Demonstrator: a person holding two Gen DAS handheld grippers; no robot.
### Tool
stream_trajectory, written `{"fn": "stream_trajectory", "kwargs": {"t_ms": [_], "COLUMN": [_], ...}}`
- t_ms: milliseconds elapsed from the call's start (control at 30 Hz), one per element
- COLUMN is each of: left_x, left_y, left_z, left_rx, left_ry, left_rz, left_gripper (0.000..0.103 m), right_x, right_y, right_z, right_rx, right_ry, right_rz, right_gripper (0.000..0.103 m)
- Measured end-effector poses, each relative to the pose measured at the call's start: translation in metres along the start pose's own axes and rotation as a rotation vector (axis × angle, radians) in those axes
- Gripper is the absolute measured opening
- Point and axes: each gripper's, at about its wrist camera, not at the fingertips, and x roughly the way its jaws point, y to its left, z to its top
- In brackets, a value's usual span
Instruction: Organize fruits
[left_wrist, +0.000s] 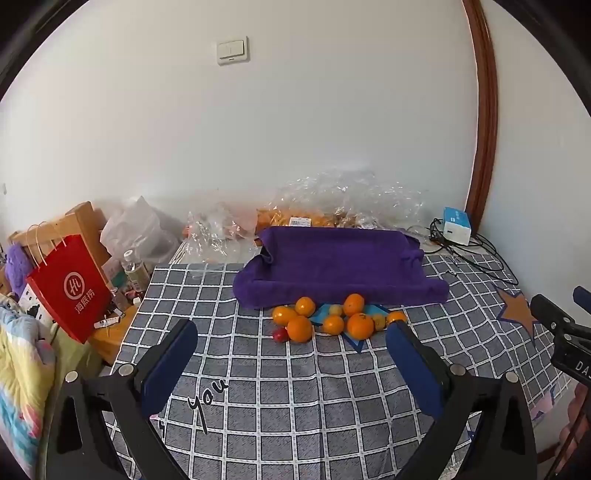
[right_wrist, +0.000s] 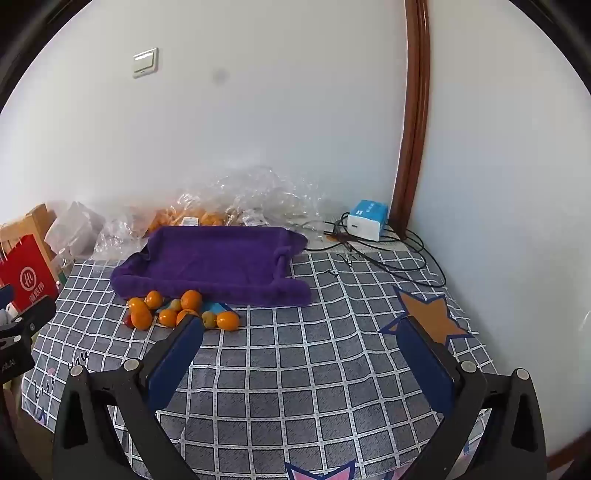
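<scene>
Several oranges (left_wrist: 360, 325) lie in a cluster on the checked tablecloth, with a small red fruit (left_wrist: 280, 335) at the left and small yellowish fruits (left_wrist: 379, 320) among them. Behind them sits a purple cloth-lined tray (left_wrist: 332, 266), nothing in it. My left gripper (left_wrist: 291, 332) is open and empty, just short of the cluster. In the right wrist view the oranges (right_wrist: 227, 319) and tray (right_wrist: 214, 258) lie to the left. My right gripper (right_wrist: 301, 326) is open and empty over bare cloth, right of the fruit.
Crumpled clear plastic bags (left_wrist: 332, 199) with more oranges lie behind the tray against the wall. A blue-white box (left_wrist: 457, 225) with black cables sits at the back right. A red paper bag (left_wrist: 70, 288) and bottles stand off the table's left edge.
</scene>
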Motion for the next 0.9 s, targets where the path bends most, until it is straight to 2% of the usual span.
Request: {"fn": "stream_trajectory", "kwargs": {"t_ms": [167,200,333,367,900], "left_x": [0.001,0.002,0.007,-0.002,-0.003], "left_y": [-0.001,-0.002,-0.001,-0.003,-0.002], "left_z": [0.002,0.003,0.008,0.005,0.004], "left_rx": [0.013,0.016,0.028,0.03,0.023], "left_ry": [0.011,0.014,0.022,-0.013,-0.017], "left_rz": [-0.002,-0.002,-0.008,0.008,0.014], "left_gripper": [0.103,0.103,0.103,0.103,0.103], "right_x": [0.002,-0.007,-0.006,-0.006,-0.008], "right_y": [-0.005,-0.005,-0.003,-0.002,0.003], "right_z": [0.001,0.0,0.001,0.001,0.001], "right_rx": [0.016,0.009,0.013,0.012,0.006], "right_ry": [0.017,-0.01,-0.006,-0.005,-0.003], "right_rz": [0.013,0.015,0.027,0.03,0.023], "right_gripper": [0.103,0.103,0.103,0.103,0.103]}}
